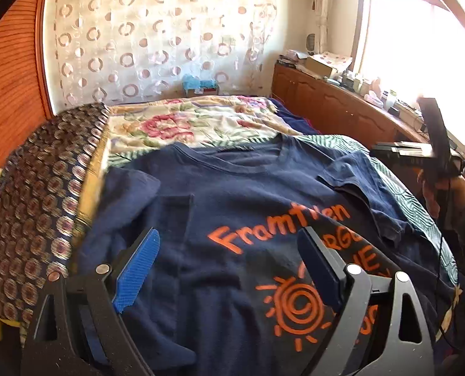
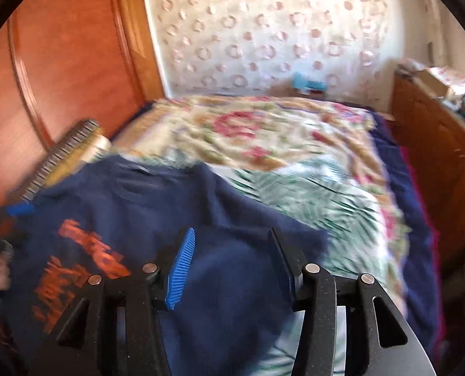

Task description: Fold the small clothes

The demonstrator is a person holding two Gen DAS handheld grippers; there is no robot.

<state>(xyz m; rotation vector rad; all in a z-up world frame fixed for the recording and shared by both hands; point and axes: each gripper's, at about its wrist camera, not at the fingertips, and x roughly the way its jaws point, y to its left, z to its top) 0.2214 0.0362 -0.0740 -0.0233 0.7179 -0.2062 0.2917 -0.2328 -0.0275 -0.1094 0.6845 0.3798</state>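
A navy T-shirt (image 1: 241,194) with orange lettering and a sun print lies front up on the bed, both sleeves folded inward. My left gripper (image 1: 229,247) is open and empty, hovering over the shirt's lower middle, its blue pads (image 1: 136,269) apart. My right gripper (image 2: 232,250) is open and empty above the shirt's right side (image 2: 219,250); that view is blurred by motion. The right gripper also shows in the left wrist view (image 1: 436,144), held in a hand beyond the shirt's right edge.
A floral and leaf-print bedspread (image 1: 198,125) covers the bed. A patterned dark pillow (image 1: 35,194) lies at the left. A wooden headboard (image 2: 66,62) stands left; a cluttered wooden cabinet (image 1: 335,106) runs along the right under a bright window.
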